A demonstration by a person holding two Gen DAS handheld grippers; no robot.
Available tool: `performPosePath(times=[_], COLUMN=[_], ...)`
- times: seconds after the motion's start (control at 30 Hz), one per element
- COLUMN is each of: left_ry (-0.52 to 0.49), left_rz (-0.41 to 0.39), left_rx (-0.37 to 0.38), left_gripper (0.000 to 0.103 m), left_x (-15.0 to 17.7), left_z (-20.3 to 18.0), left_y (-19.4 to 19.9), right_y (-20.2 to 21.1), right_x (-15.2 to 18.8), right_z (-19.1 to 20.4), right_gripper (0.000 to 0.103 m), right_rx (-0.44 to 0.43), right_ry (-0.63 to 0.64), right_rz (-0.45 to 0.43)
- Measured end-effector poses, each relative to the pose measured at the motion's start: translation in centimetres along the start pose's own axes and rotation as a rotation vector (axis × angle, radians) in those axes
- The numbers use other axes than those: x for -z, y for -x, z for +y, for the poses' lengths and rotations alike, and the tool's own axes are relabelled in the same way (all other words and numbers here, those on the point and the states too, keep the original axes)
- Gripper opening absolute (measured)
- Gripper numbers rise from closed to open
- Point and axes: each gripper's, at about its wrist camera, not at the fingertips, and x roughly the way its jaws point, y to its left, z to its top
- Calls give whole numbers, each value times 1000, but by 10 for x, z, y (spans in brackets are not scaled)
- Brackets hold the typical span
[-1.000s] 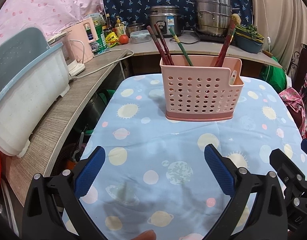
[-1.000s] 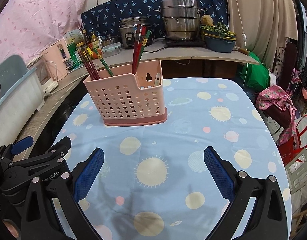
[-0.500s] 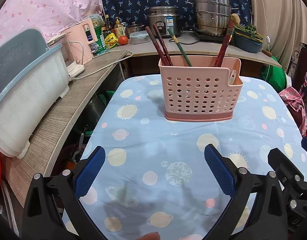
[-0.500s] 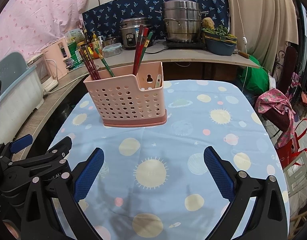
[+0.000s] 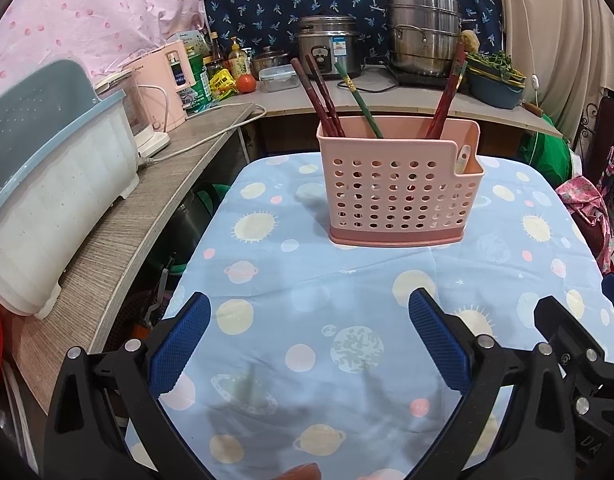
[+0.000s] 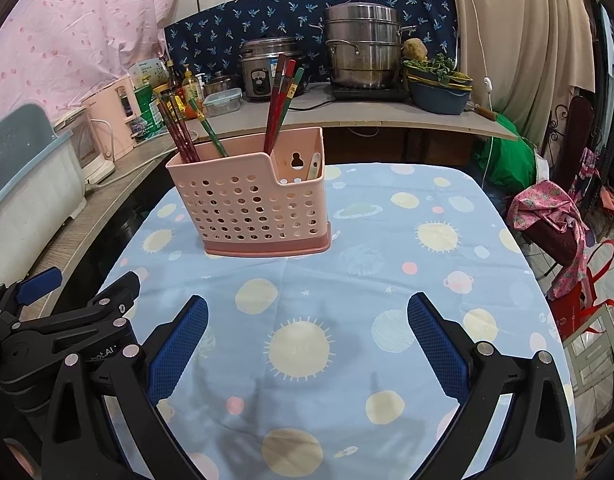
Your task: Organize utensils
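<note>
A pink perforated utensil holder (image 5: 401, 196) (image 6: 251, 204) stands upright on the table with the blue planet-print cloth (image 5: 327, 292) (image 6: 387, 248). Dark red chopsticks (image 5: 321, 98) (image 6: 178, 132) and a green one (image 5: 359, 102) (image 6: 209, 130) lean in its left part; more red and green sticks (image 5: 447, 96) (image 6: 281, 100) lean at the right. A pale utensil handle (image 5: 463, 158) (image 6: 313, 170) shows in the low side compartment. My left gripper (image 5: 307, 344) and my right gripper (image 6: 307, 344) hover open and empty over the cloth, well short of the holder.
A white and blue dish-drainer box (image 5: 47, 184) sits on the wooden counter (image 5: 119, 224) to the left. The back counter carries a rice cooker (image 5: 327, 46), a steel steamer pot (image 6: 363, 44), bottles and a vegetable basin (image 6: 439, 94). A chair with pink cloth (image 6: 551, 220) stands at the right.
Both grippers drifted slightly back and up, so the holder sits a little lower and farther in each view. Both jaws stayed open and empty.
</note>
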Motion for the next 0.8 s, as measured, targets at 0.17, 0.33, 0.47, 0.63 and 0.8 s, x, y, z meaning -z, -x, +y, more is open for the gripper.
performPosePath(times=[0.17, 0.33, 0.47, 0.63, 0.8], left_ry=[-1, 0, 1, 1, 0], left_rz=[-2, -2, -3, -2, -6], left_rx=[1, 1, 1, 1, 1], left_gripper=[95, 95, 95, 95, 95], left_x=[-1, -1, -1, -1, -2], left_z=[-1, -1, -1, 0, 0], left_y=[1, 1, 1, 1, 1], right_y=[0, 1, 1, 2, 4], right_x=[-1, 0, -2, -2, -6], right_z=[-1, -1, -2, -1, -3], right_gripper=[96, 96, 96, 96, 96], right_rx=[2, 2, 3, 4, 8], right_ry=[2, 1, 4, 4, 7], right_rz=[-3, -4, -5, -8, -17])
